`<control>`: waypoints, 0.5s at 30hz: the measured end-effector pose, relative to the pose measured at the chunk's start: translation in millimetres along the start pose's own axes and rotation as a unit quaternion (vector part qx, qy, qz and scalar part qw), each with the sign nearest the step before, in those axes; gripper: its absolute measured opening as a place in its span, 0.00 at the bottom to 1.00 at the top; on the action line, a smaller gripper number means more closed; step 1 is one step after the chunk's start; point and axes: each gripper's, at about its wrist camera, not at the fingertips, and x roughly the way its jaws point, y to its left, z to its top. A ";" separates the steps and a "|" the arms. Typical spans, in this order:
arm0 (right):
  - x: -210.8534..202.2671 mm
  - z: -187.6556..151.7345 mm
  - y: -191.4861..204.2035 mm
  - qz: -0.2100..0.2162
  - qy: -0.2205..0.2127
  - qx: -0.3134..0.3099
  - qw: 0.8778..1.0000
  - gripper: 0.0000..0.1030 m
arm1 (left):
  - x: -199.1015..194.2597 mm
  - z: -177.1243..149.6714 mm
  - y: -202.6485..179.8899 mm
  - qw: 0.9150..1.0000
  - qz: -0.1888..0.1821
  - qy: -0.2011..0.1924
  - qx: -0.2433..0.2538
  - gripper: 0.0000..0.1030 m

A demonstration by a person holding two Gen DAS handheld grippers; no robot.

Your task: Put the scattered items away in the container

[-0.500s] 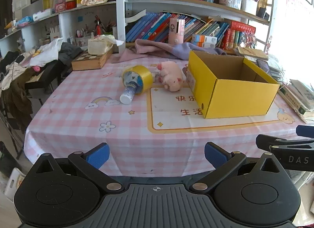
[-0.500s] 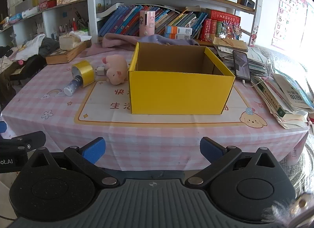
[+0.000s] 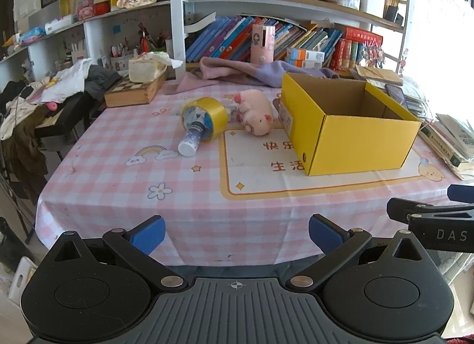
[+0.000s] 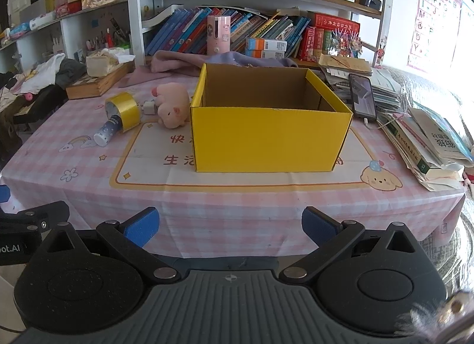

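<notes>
Both tools are held back from the near edge of the table with nothing yet collected. Taking the scene from left to right as the left gripper (image 3: 235,232) sees it: ahead and to its left lies a roll of yellow adhesive tape (image 3: 204,118) on its side, with a small cylindrical bottle with a white end and dark patterned body (image 3: 192,139) poking out of the roll's core toward the near edge. Just right of the roll sits a small white block, possibly a plug adapter (image 3: 231,110), too small to identify firmly, touching or nearly touching a pink plush pig (image 3: 256,112). The pig lies just beside the left wall of the open yellow corrugated cardboard box (image 3: 355,139), which stands ahead and to the right of the left gripper and directly ahead of the right gripper (image 4: 230,224); what shows of the box's inside is bare. All rest on the pink checked tablecloth (image 3: 118,172). The left gripper's blue pads are spread wide with nothing between them; the right gripper's are likewise fully apart and empty. Assessment: the task stands at its opening step, approach to a first item, none being stowed. The next move appears to call for the left gripper to advance forward and leftward to the tape-and-bottle pair or the pig. Separating bottle from roll may need care, since the bottle could roll free.
</notes>
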 end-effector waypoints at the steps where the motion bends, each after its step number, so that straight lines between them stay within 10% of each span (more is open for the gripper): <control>1: -0.1 0.1 0.2 0.000 0.000 0.000 1.000 1.00 | -0.6 -0.3 0.5 1.000 -0.003 -0.002 -0.001 1.00; 15: 2.7 0.4 1.6 0.001 0.000 -0.002 1.000 1.00 | 0.6 1.8 3.2 1.000 -0.007 0.003 -0.001 1.00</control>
